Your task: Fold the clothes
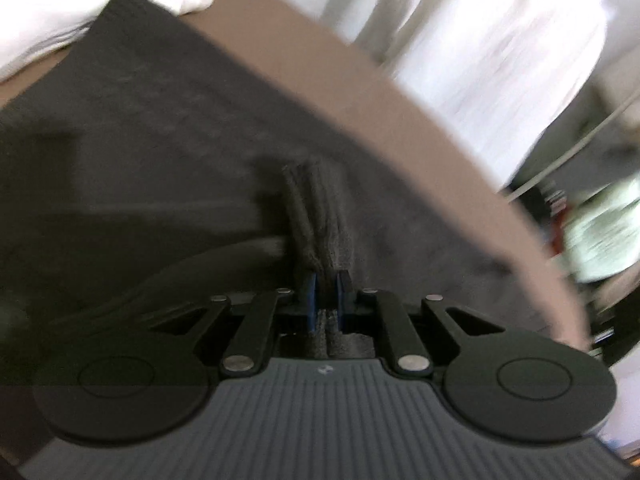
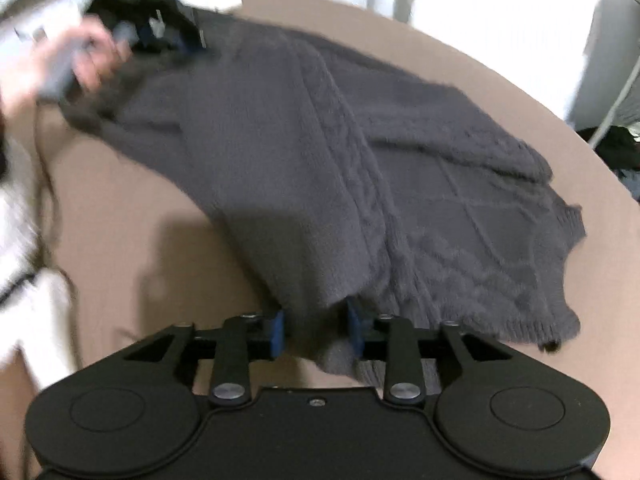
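Basically, both claws are clamped on the same grey knit sweater [image 2: 280,168]. Left claw [image 1: 325,294]: blue pads [image 1: 310,300] pressed nearly together, pinching a thin bunched ridge of knit that stands up just ahead of the fingertips. Right claw [image 2: 316,330]: pads [image 2: 277,332] a bit wider apart, gripping a thicker fold at the sweater's near edge, with some fabric hanging down between the fingers. The sweater lies spread over a brown surface [image 2: 132,220], cable-knit pattern visible on the part right of the right claw, ribbed hem at its near right corner. A lifted fold runs from the right claw up to the sweater's far left corner, where the other claw shows, blurred, in the person's hand [image 2: 60,60]. White fabric [image 2: 24,240] lies left of the sweater at the surface edge. Beyond the sweater's far side, more white cloth [image 1: 460,40]; detail too blurred to tell.
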Demonstrator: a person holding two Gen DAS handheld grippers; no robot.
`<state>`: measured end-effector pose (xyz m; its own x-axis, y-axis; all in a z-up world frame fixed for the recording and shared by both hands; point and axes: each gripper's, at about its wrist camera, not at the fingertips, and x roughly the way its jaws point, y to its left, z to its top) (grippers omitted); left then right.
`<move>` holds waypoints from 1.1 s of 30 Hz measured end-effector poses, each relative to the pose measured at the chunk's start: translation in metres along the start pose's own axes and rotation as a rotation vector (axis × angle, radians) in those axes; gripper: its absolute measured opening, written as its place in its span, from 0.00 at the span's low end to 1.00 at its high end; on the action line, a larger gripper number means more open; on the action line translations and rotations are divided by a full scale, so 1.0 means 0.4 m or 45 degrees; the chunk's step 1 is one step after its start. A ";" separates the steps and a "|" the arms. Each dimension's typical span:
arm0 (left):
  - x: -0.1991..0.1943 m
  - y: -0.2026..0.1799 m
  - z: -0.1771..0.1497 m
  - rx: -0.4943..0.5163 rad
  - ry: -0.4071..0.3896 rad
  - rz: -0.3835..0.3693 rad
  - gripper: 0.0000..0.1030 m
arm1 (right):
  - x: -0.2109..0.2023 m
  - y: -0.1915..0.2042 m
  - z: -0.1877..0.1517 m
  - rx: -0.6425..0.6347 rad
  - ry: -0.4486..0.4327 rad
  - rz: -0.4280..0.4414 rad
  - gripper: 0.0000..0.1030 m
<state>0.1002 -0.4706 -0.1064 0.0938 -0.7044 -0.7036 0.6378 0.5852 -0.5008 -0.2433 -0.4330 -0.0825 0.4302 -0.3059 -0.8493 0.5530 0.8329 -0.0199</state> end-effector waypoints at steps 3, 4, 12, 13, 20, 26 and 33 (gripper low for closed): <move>0.012 0.005 0.007 0.003 0.003 0.031 0.15 | -0.075 -0.058 0.030 0.007 -0.059 0.117 0.58; 0.009 0.010 0.010 -0.011 0.006 0.020 0.20 | -0.100 -0.078 0.040 0.009 -0.079 0.156 0.60; 0.013 -0.021 0.006 0.046 -0.081 0.004 0.15 | 0.033 -0.291 -0.022 0.411 0.020 0.359 0.62; 0.014 -0.025 0.005 0.054 -0.093 0.002 0.15 | 0.059 -0.292 -0.027 0.443 0.041 0.380 0.62; -0.057 -0.119 0.008 0.285 -0.391 -0.009 0.11 | 0.074 -0.188 -0.025 0.158 -0.028 0.245 0.08; -0.036 -0.090 0.038 0.183 -0.447 0.009 0.05 | -0.016 -0.249 -0.053 0.353 -0.152 0.031 0.07; 0.018 -0.029 0.061 0.089 -0.174 0.135 0.07 | 0.049 -0.257 -0.048 0.419 -0.019 -0.102 0.49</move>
<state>0.1121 -0.4919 -0.0934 0.2635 -0.6910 -0.6731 0.6697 0.6333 -0.3880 -0.3056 -0.5159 -0.1071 0.3850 -0.3733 -0.8441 0.7850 0.6134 0.0868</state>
